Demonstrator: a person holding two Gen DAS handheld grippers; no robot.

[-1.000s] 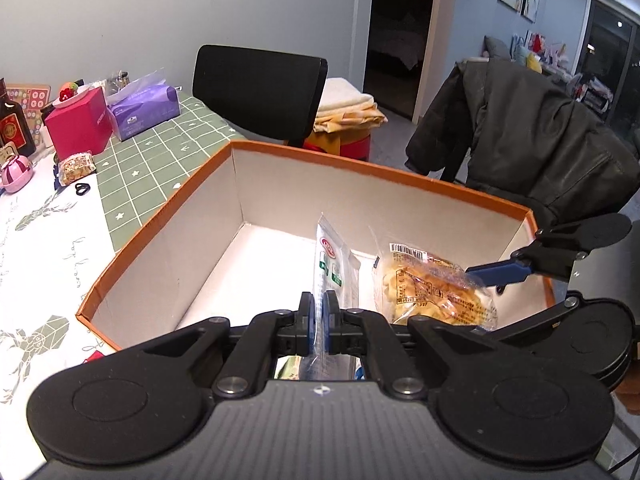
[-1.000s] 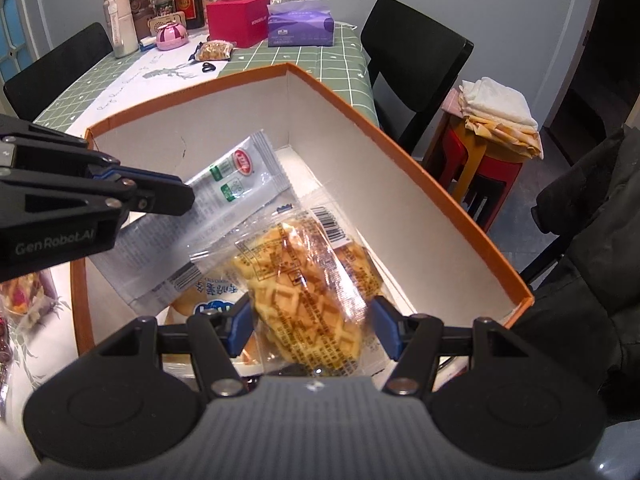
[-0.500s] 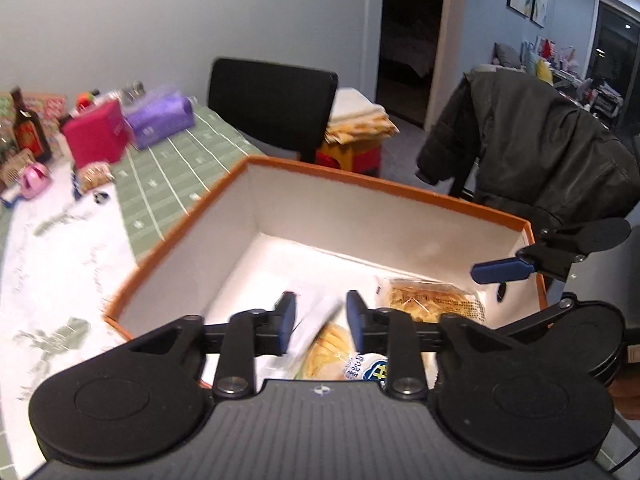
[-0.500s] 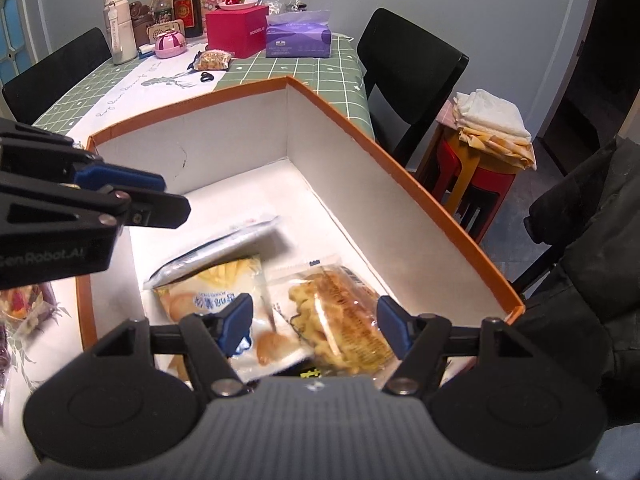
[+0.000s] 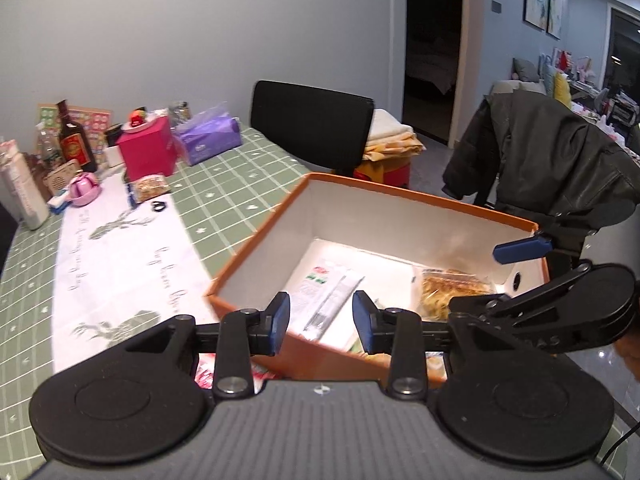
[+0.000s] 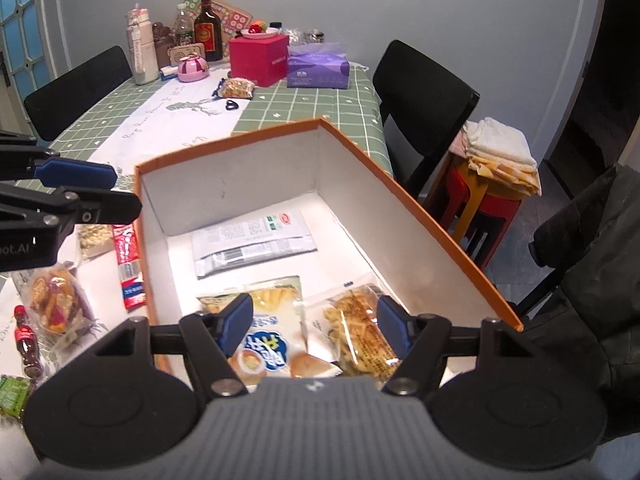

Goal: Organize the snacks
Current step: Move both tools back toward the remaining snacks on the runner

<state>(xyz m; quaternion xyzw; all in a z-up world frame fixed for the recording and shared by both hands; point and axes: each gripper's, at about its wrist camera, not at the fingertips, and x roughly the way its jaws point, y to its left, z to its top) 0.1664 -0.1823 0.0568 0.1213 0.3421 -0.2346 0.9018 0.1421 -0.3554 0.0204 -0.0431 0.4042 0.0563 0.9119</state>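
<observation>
An open cardboard box with orange outside and white inside [image 6: 360,200] sits at the near right corner of the green checked tablecloth [image 6: 312,108], and three snacks already lie flat on its floor. A flat white and grey foil packet with a red and green logo [image 6: 252,242] is toward the far end. Nearer are a pale bag printed with blue letters and bread rolls [image 6: 268,340], and to its right a clear wrapper of golden waffle biscuits [image 6: 360,328].

So the job looks partly done. Plenty is left outside on the table to the left of the box: a red and silver stick sachet [image 6: 129,268] lies just beside the box wall. Further left are a clear bag of reddish pastry [image 6: 54,300], a tiny cola-bottle sweet [image 6: 25,340] and a green wrapper [image 6: 12,394] at the edge of view. A small bag of nuts [image 6: 237,89] waits far up the table near a pink box [image 6: 258,56] and a purple tissue pack [image 6: 318,70].

The left gripper [image 5: 321,322] hangs above the near wall of the box, and its jaws are opening. Nothing is between them, and the foil packet lies free below and beyond the tips. The right gripper [image 6: 315,326] hovers over the near end of the box with its jaws spread wide and empty. The bread bag and the waffle wrapper lie under the gap, untouched.

I would guess both hands are free to fetch the loose snacks on the left.
</observation>
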